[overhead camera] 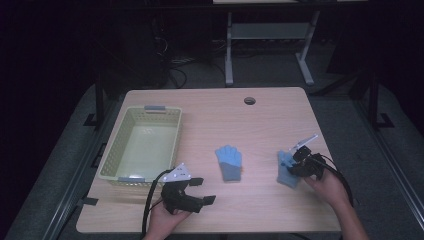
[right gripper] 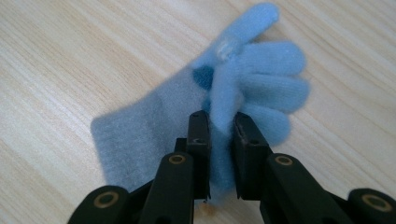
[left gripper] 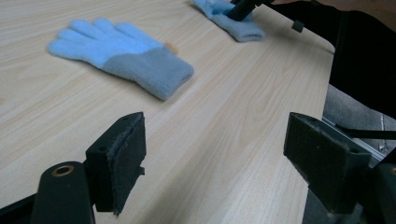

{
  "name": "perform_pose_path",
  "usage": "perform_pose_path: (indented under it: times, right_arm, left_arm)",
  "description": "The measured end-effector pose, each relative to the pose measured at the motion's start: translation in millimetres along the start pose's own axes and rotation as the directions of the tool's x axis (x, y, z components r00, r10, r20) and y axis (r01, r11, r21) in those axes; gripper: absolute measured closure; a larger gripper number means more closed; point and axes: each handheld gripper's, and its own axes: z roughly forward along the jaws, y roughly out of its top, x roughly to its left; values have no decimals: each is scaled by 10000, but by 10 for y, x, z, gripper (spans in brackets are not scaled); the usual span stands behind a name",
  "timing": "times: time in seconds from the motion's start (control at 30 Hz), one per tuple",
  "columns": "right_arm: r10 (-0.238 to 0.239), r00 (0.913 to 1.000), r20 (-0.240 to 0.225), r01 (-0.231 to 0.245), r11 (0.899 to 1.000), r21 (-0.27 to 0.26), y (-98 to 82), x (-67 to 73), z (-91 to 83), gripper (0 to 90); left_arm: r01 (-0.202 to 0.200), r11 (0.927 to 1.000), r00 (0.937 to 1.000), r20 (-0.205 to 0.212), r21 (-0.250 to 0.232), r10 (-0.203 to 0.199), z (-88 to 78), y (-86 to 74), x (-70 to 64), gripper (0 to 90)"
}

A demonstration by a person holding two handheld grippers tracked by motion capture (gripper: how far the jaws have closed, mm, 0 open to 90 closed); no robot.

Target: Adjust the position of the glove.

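The left hand comes in from the bottom edge and holds the left gripper low and lying flat, pointing to the right. Its two fingers stand wide apart with nothing between them. The right hand holds the right gripper, tipped down and pointing up-left. Its fingers are pressed tight together, pinching a fold of the glove.

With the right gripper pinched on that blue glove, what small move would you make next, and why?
Probably lift it straight up a little. The right gripper is shut on a raised fold of the right-hand glove, whose cuff lies flat on the table; the basket sits across the table.
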Motion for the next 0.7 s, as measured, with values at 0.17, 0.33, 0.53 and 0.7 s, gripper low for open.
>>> perform_pose_path:
  times: [0.17,0.33,0.53,0.7]
  right_arm:
    - [57,10000,-23,-57,10000,-16,1,-5,2,790]
    - [69,10000,-50,-69,10000,6,6,-7,2,791]
    - [81,9999,-83,-81,10000,3,6,-4,-4,796]
    - [84,9998,-189,-85,9999,-91,4,2,-22,798]
  left_arm:
    - [-40,10000,10000,-22,-18,40,-2,2,-2,207]
    - [19,10000,10000,-25,-14,-19,-5,2,5,207]
    - [2,10000,10000,-9,-16,-2,-4,1,-1,207]
    - [73,10000,10000,7,-62,-73,-10,1,5,207]
